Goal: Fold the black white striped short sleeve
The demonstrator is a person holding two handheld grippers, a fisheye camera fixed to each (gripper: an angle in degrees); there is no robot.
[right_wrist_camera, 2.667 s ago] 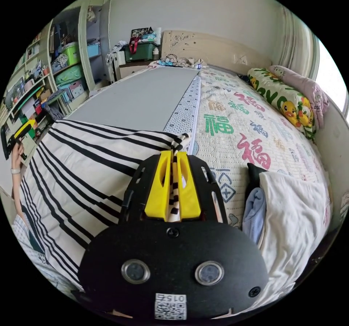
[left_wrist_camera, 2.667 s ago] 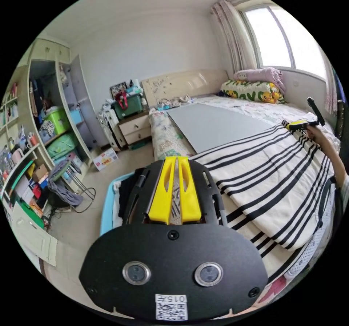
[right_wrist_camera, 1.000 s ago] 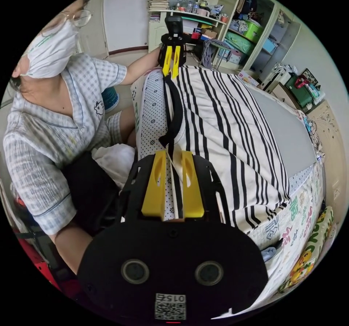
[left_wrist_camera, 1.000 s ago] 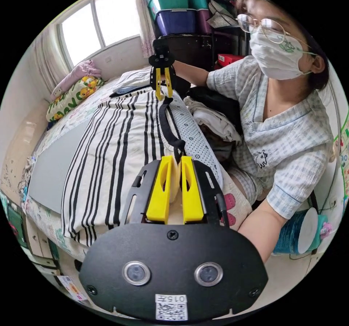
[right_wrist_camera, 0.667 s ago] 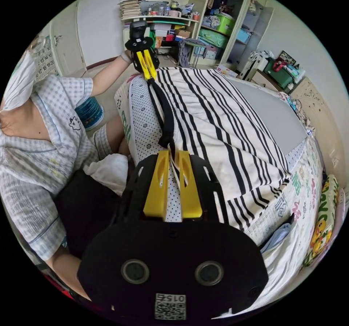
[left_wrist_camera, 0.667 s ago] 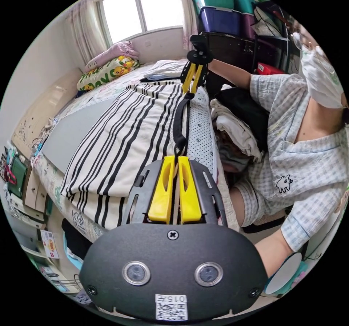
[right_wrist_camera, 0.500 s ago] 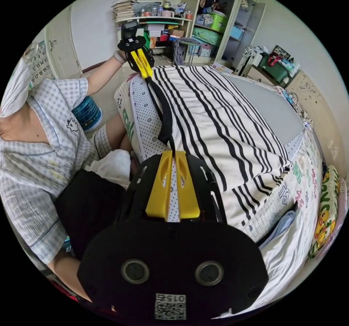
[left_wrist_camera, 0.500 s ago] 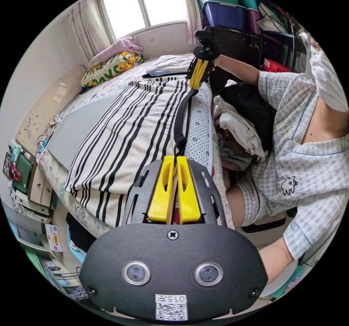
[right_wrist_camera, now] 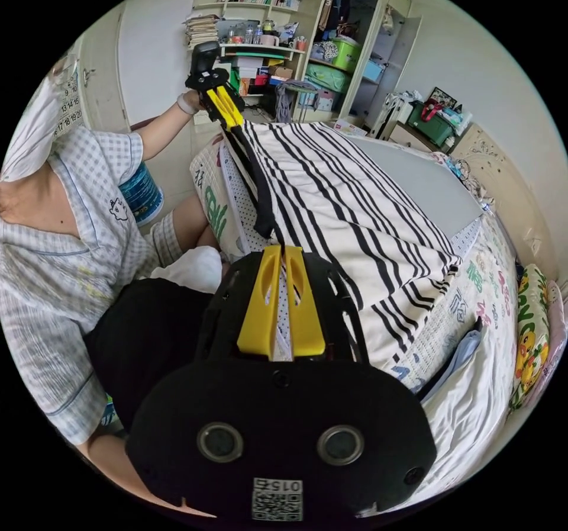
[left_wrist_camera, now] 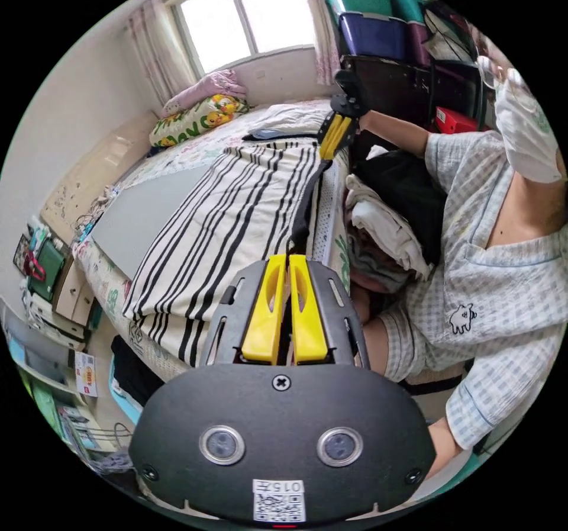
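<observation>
The black and white striped shirt [left_wrist_camera: 236, 217] lies spread on the bed, over a grey board and down the near edge. Its black neckband [left_wrist_camera: 303, 214] runs taut between the two grippers. My left gripper [left_wrist_camera: 284, 257] is shut on one end of that edge. The right gripper [left_wrist_camera: 325, 157], in a hand farther along the bed edge, is shut on the other end. In the right gripper view the right gripper [right_wrist_camera: 278, 248] pinches the shirt [right_wrist_camera: 343, 199] by the neckband [right_wrist_camera: 260, 199], and the left gripper [right_wrist_camera: 236, 125] holds the far end.
A grey board [right_wrist_camera: 426, 182] lies under the shirt on a patterned bed cover [right_wrist_camera: 491, 282]. The person [left_wrist_camera: 503, 270] sits at the bed edge with a pile of clothes [left_wrist_camera: 384, 229] on the lap. Pillows [left_wrist_camera: 195, 116] lie by the window. Shelves [right_wrist_camera: 266, 34] stand behind.
Both cameras have swung round from facing up the bed to facing each other along its edge. Over the last second the neckband has been drawn straighter between the two shut grippers.
</observation>
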